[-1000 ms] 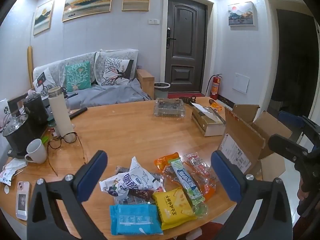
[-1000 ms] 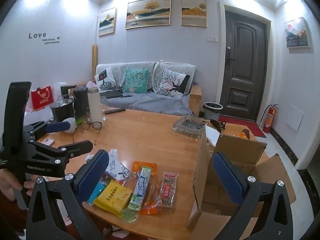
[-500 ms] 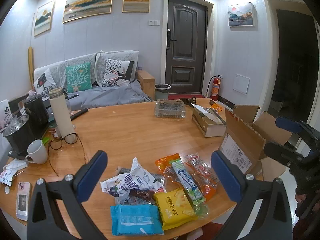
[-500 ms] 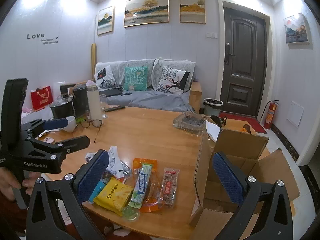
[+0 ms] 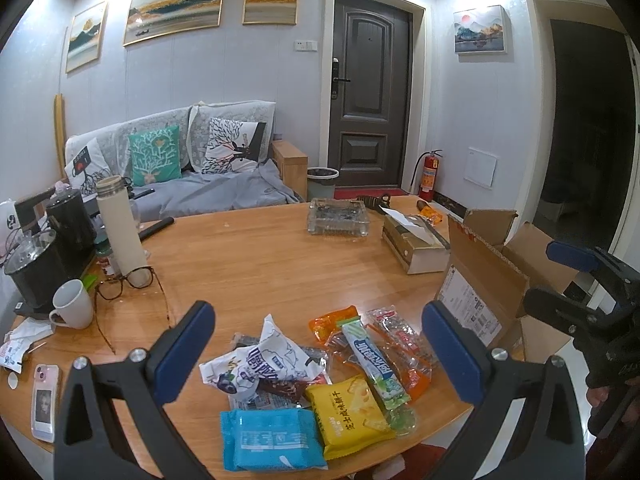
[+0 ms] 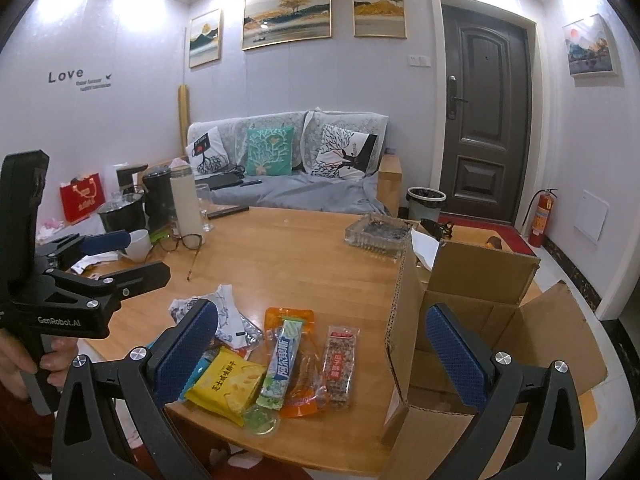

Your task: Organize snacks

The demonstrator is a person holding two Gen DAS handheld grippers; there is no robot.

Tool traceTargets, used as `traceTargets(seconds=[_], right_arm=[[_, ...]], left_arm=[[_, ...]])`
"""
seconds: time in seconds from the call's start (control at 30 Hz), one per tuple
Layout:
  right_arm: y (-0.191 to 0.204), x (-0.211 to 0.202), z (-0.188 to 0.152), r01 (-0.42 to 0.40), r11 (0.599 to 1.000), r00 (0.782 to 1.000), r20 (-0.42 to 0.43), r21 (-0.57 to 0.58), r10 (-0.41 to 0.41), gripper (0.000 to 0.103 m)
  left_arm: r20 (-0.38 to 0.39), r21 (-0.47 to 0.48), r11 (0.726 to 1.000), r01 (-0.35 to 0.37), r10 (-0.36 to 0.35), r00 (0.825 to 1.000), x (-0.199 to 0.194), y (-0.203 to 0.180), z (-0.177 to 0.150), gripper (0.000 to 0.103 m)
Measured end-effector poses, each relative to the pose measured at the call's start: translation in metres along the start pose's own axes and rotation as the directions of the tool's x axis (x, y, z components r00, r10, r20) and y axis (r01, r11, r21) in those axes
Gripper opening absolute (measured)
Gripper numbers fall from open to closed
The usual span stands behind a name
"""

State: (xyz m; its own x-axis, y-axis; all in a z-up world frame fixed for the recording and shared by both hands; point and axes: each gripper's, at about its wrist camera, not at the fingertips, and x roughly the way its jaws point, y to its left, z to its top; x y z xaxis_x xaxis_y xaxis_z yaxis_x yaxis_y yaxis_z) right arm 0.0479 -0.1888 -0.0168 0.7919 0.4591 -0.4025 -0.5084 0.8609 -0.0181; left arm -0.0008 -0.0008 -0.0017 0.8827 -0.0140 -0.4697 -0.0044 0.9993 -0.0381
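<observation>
Several snack packets lie at the near edge of the round wooden table: a blue pack, a yellow cracker pack, a white crumpled bag, a green-white bar, an orange pouch and a clear red-speckled packet. An open cardboard box stands off the table's right edge. My left gripper is open and empty, above the snacks. My right gripper is open and empty, hovering over the snacks beside the box.
On the table stand a glass ashtray, a tissue box, glasses, a white mug, a thermos, kettles and a phone. A sofa stands behind.
Both grippers have drifted slightly; the views shift a little. The right gripper seen in the left wrist view moved slightly down. Nothing was grasped or moved on the table.
</observation>
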Motion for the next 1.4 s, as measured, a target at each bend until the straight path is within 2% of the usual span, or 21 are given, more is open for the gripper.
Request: traceTargets(seconds=[0.77,0.93,1.13,1.27,1.33,1.4], right_arm=[[0.002,-0.003,0.001,-0.006,1.0,1.0,0.005,0.004,0.006,0.103],[0.001,-0.005,0.0,-0.035,0.999,0.999,0.007,0.015,0.035,0.103],[0.008,-0.007,-0.002,-0.036,0.999,0.999,0.026,-0.012,0.036,0.103],[0.022,-0.011,0.0,-0.023,0.998,0.999,0.043,-0.051,0.025,0.103],[0.029,-0.01,0.003,-0.049,0.997,0.998,0.04,-0.052,0.051,0.103],[0.036,-0.003,0.004,-0.088,0.995,0.996,0.019,-0.056,0.089,0.097]], left_arm=[[0.0,0.0,1.0,0.009,-0.009,1.0,-0.002,-0.001,0.0,0.103],[-0.004,-0.001,1.0,0.017,-0.017,1.0,-0.002,0.001,-0.002,0.103],[0.024,-0.007,0.998,0.067,-0.067,0.997,-0.005,0.006,-0.003,0.103],[0.02,-0.017,0.991,0.131,-0.13,0.991,-0.003,0.018,-0.004,0.102],[0.013,-0.015,0.99,0.141,-0.14,0.99,-0.002,0.026,-0.006,0.102],[0.009,-0.014,0.99,0.138,-0.138,0.99,0.0,0.032,-0.008,0.103]])
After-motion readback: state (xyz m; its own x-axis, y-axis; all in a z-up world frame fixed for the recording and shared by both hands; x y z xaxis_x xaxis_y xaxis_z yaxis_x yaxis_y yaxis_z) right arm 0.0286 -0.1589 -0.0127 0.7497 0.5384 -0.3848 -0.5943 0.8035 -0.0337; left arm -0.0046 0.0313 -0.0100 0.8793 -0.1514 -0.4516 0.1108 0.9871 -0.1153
